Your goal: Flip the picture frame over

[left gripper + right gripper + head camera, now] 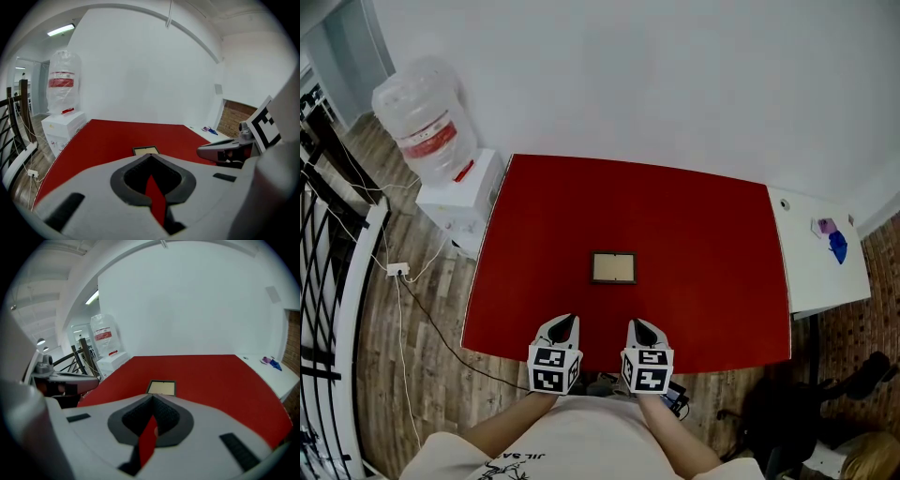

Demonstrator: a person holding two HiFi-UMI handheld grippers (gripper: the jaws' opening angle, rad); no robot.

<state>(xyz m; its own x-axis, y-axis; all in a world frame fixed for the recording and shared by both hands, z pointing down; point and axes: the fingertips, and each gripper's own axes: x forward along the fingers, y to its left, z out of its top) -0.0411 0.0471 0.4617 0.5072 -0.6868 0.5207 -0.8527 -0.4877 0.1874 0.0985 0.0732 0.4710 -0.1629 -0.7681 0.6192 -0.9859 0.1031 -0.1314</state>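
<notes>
Hovering — left gripper (pixel 568 322), right gripper (pixel 637 324) — jaws together

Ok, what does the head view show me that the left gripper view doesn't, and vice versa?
Head view only: the person's forearms, and the left tool and right tool seen from above at the red table's near edge. Left gripper view only: the left tool's jaws together, nothing between them, and a ceiling light. Both: the picture frame lying flat mid-table, the water dispenser, the white side table.
</notes>
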